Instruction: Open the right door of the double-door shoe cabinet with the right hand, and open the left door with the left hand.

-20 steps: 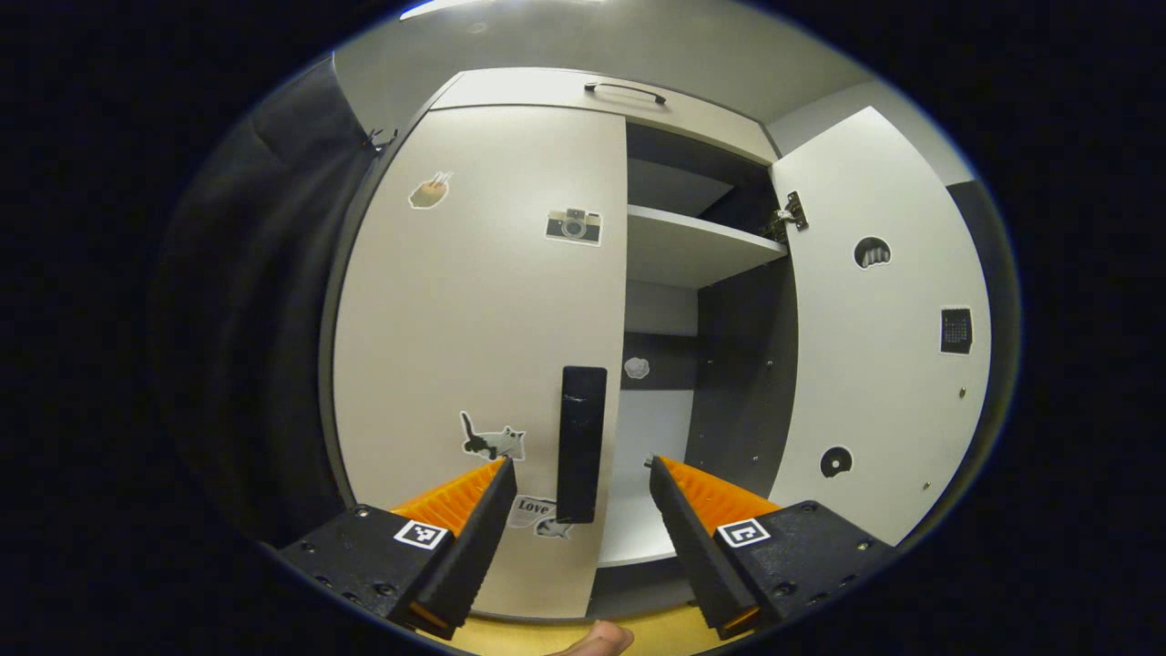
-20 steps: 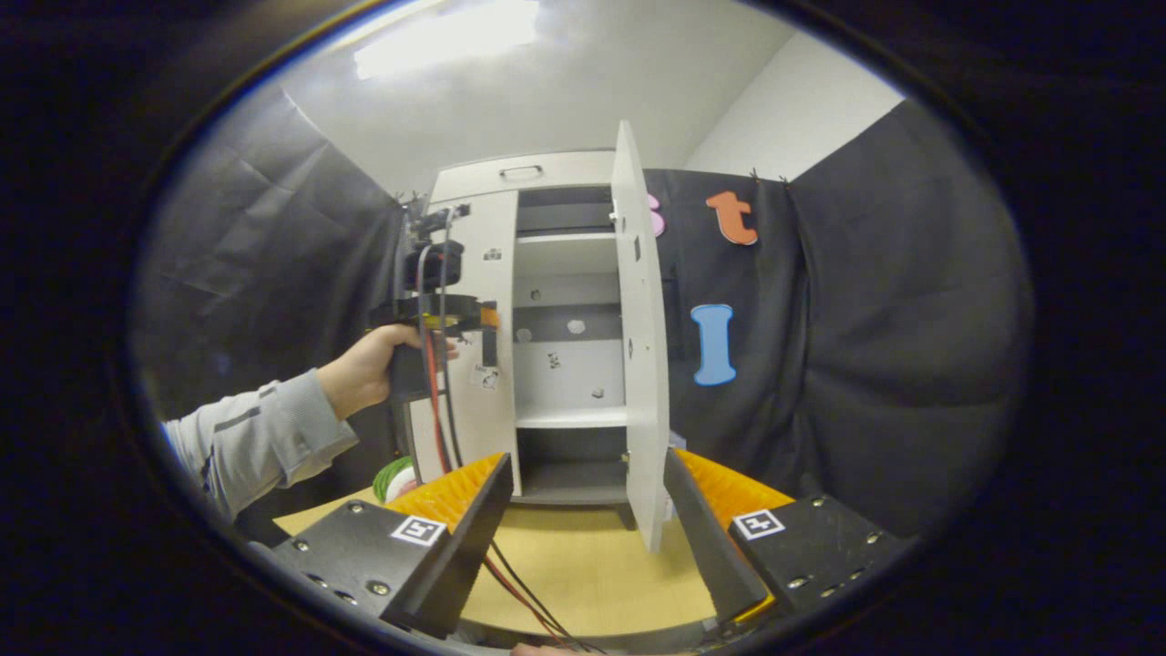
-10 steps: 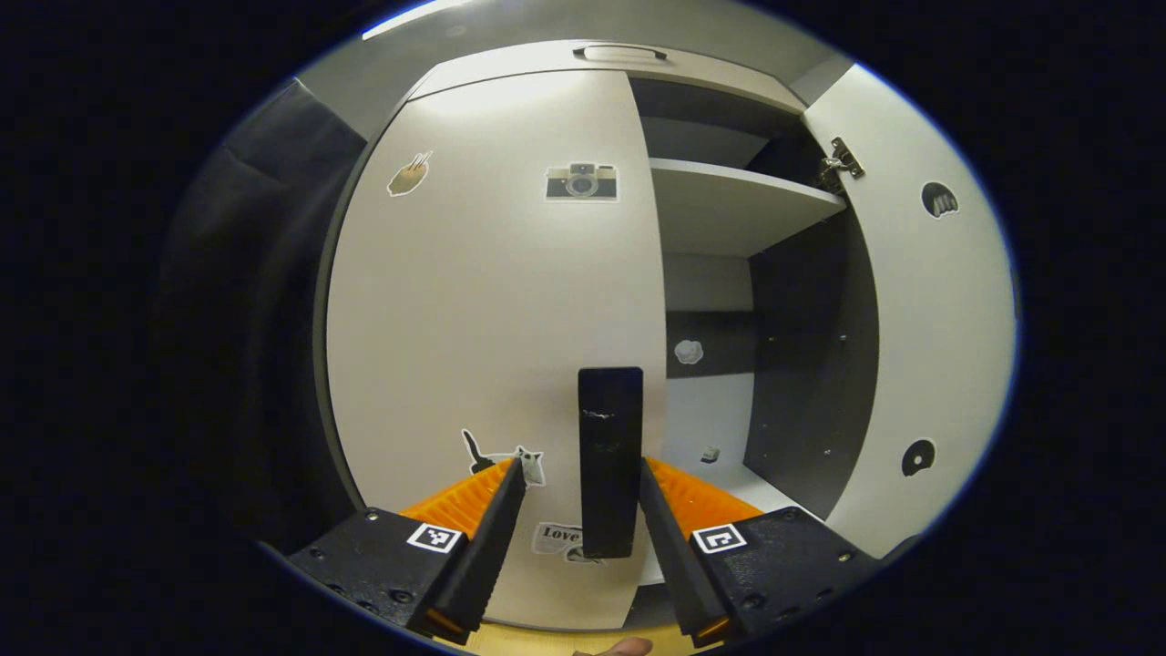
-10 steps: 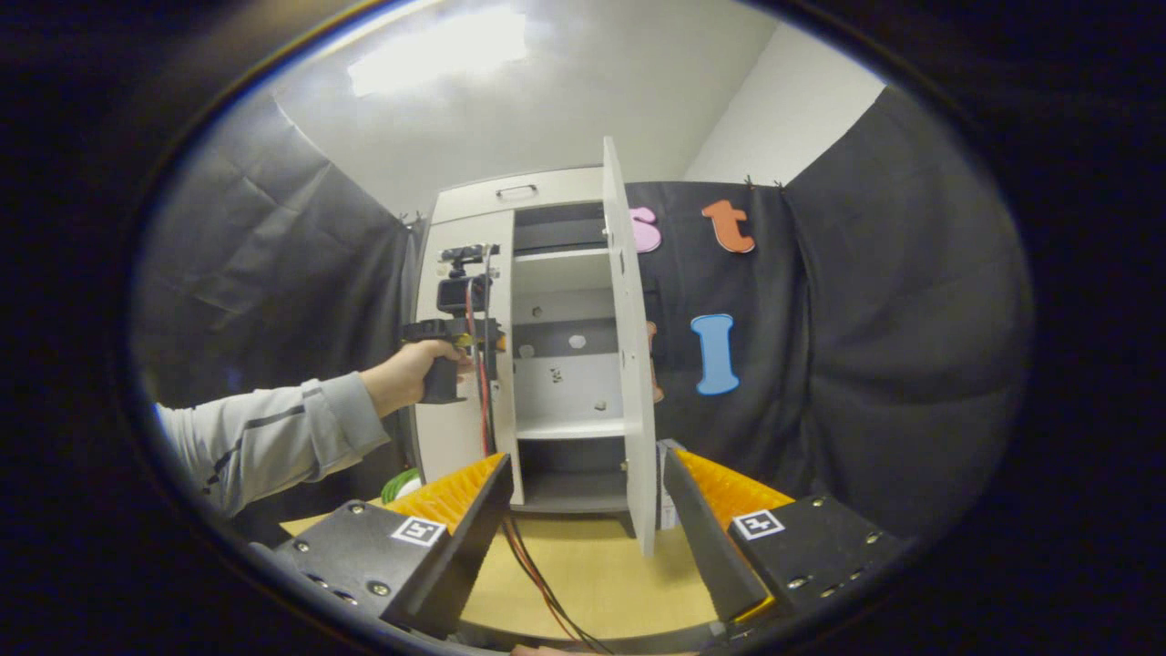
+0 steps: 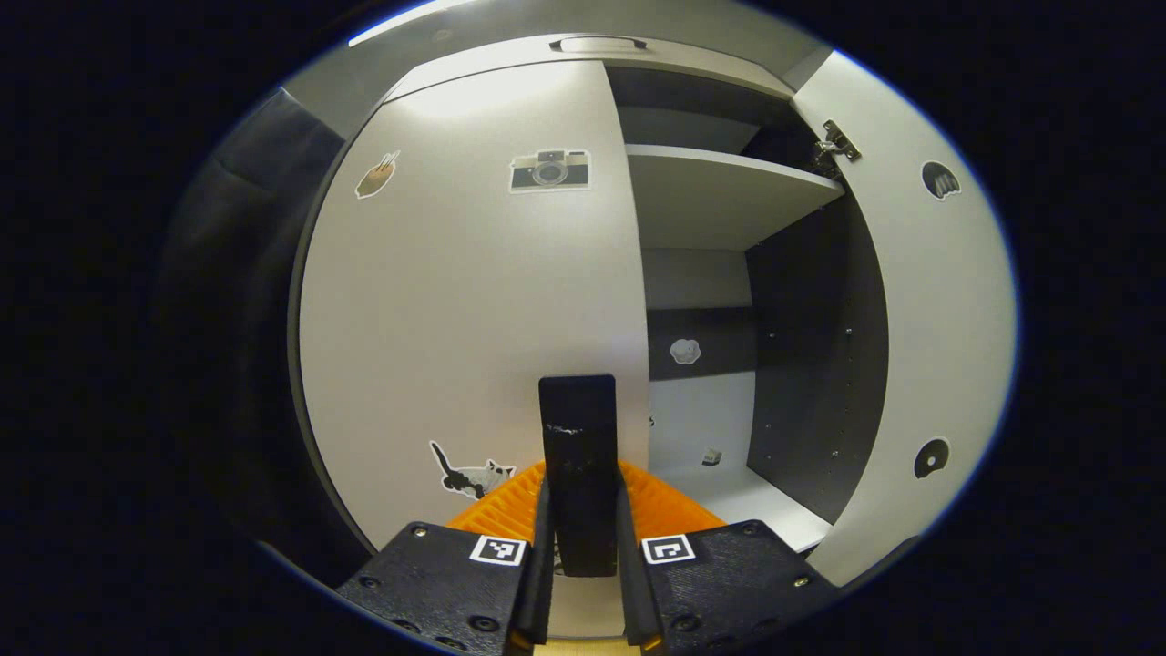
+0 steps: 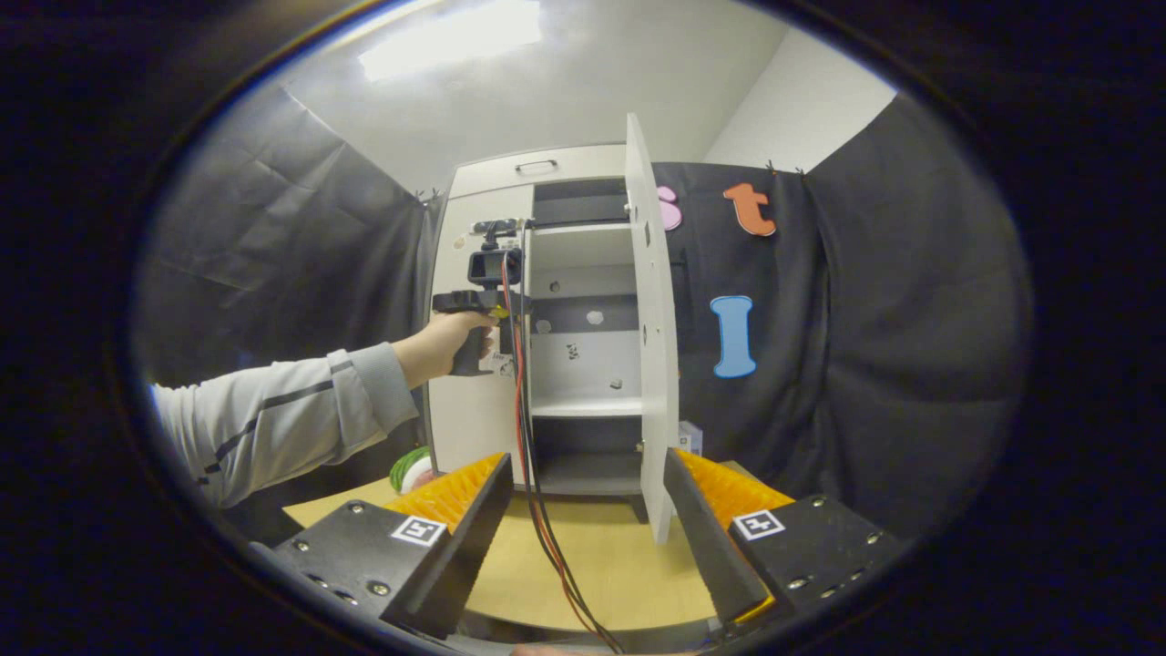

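The white shoe cabinet (image 6: 547, 173) stands at the back of a tan table (image 6: 601, 574). Its left door (image 5: 455, 301), covered with stickers, is closed. A black upright handle (image 5: 576, 428) sits near that door's inner edge, and my left gripper (image 5: 581, 510) is shut on it, one finger pressing each side. In the right gripper view a hand holds that left gripper (image 6: 487, 305) against the left door (image 6: 469, 401). The right door (image 6: 654, 346) stands wide open, seen edge-on; its inner face (image 5: 929, 301) shows stickers. My right gripper (image 6: 583, 487) hangs open well back from the cabinet, holding nothing.
White shelves (image 5: 720, 191) and dark inner walls show inside the open right half. A grey sleeve (image 6: 282, 419) reaches in from the left. Red and black cables (image 6: 537, 519) hang from the left gripper down across the table. A green and white object (image 6: 408, 469) lies by the cabinet's left foot.
My left gripper moved in on the left door's handle and closed from open onto it. The right gripper stayed open and back, shifting only slightly. The right door stayed open.
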Demonstrator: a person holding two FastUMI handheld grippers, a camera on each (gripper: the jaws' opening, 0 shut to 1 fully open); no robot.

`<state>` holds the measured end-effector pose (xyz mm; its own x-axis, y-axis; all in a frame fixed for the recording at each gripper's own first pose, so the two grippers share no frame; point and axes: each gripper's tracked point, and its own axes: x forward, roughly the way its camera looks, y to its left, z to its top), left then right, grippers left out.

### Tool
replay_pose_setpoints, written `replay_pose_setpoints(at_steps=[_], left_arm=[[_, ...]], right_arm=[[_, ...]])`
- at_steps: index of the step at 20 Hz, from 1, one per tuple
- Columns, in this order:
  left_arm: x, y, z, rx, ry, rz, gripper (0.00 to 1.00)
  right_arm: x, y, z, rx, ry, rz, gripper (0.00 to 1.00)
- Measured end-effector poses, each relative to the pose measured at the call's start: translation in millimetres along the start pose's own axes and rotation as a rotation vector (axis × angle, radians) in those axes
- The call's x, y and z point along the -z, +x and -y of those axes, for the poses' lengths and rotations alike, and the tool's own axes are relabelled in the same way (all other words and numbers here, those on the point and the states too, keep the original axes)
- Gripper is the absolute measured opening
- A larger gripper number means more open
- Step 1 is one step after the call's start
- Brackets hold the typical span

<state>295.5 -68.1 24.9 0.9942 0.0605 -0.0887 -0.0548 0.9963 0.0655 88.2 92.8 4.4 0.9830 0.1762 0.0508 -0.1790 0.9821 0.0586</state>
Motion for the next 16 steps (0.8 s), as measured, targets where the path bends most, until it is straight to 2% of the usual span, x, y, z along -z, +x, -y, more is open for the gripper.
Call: replay_pose_setpoints(at_steps=[3,6,7,8,9,16], left_arm=[[1,-2,-2,-0.031,0.007,-0.025,0.27],[2,-8,-3,-0.027,-0.015,-0.024,0.24],[2,-12,-3,-0.020,-0.017,-0.029,0.23],[2,-18,-4,-0.011,-0.017,-0.031,0.22],[1,-25,-4,0.000,-0.018,-0.033,0.22],[3,-63,-13,0.099,-0.001,-0.050,0.22]], right_arm=[[1,2,4,0.032,0.012,-0.009,0.98],[-1,5,9,0.052,0.004,-0.018,0.98],[-2,7,11,0.057,-0.004,-0.018,0.98],[-1,10,12,0.061,-0.012,-0.019,0.94],[-2,13,13,0.065,-0.016,-0.017,0.98],[-7,-4,1,0.079,-0.023,-0.001,0.98]])
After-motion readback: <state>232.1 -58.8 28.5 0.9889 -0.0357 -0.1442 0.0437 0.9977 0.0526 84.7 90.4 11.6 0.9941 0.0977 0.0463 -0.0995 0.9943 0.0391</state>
